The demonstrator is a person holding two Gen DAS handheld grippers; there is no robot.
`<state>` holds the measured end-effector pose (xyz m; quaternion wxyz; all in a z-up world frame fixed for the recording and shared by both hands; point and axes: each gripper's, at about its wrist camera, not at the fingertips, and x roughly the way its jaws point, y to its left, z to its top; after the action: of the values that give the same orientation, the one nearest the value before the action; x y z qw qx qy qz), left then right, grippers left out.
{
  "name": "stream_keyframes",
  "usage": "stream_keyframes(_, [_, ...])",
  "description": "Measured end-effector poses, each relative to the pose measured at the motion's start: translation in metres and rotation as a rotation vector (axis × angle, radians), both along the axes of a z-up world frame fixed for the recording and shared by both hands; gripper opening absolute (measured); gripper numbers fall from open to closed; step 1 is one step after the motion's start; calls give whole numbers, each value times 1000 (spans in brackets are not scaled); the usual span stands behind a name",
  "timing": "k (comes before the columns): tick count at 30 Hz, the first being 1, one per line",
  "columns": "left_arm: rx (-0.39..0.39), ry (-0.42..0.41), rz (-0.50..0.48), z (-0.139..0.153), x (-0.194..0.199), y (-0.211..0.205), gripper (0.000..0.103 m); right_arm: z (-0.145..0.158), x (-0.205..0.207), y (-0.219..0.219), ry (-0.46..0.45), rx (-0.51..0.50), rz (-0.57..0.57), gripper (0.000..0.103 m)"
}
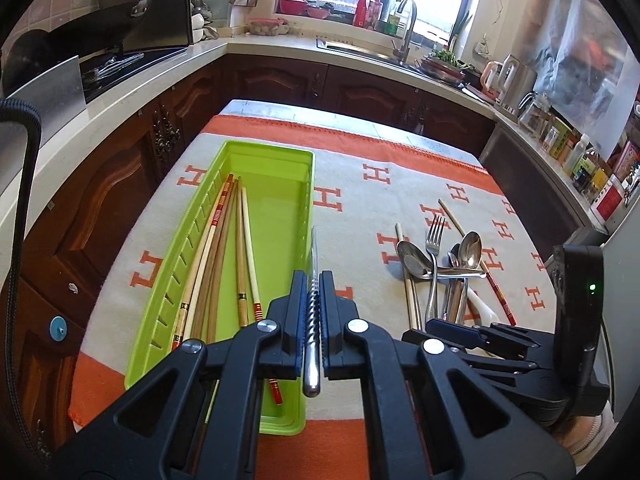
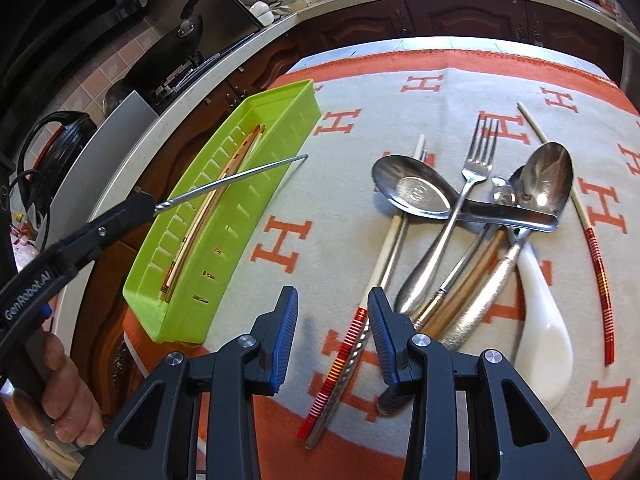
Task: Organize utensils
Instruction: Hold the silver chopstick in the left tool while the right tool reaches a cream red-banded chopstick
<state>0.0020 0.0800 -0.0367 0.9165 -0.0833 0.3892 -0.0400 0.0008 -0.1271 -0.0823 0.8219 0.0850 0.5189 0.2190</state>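
Observation:
My left gripper (image 1: 314, 280) is shut on a metal chopstick (image 1: 313, 280) with a twisted handle, held above the green tray (image 1: 276, 160); in the right wrist view the left gripper (image 2: 146, 206) holds the chopstick (image 2: 232, 178) over the tray (image 2: 280, 104). Several wooden chopsticks (image 1: 224, 256) lie in the tray. My right gripper (image 2: 333, 304) is open just above a red-banded chopstick (image 2: 340, 364) and a metal chopstick beside it. A pile of spoons (image 2: 416, 192), a fork (image 2: 476, 160) and a white spoon (image 2: 540, 340) lies on the cloth to its right.
The table has a grey and orange cloth (image 2: 400, 92) with H marks. Another red-banded chopstick (image 2: 598, 280) lies at the far right. Dark cabinets and a counter with sink (image 1: 360, 48) surround the table. The right gripper (image 1: 480, 336) shows low right in the left wrist view.

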Motion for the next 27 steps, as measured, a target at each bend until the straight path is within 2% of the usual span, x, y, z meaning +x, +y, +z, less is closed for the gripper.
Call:
stream_keyframes(3, [-14,1,-5,-2,0,3,4,-5,3,6,17,-18,0,38])
stream_keyframes(11, [-35,38,-35,-15,5,3,4,-5,4,24,-5,-106,0,37])
stream_keyframes(17, [-33,65,-65,-26,8,-8,4,-5,7,39,-49,-220,12,37])
stream_keyframes(24, [-47,110,-83,-37,12,-15,4,-5,4,44,-54,-256,24,37])
stream_keyframes(27, [-57,122,-94,-40,12,-18,4,-10,3,42,-8,-215,37,33])
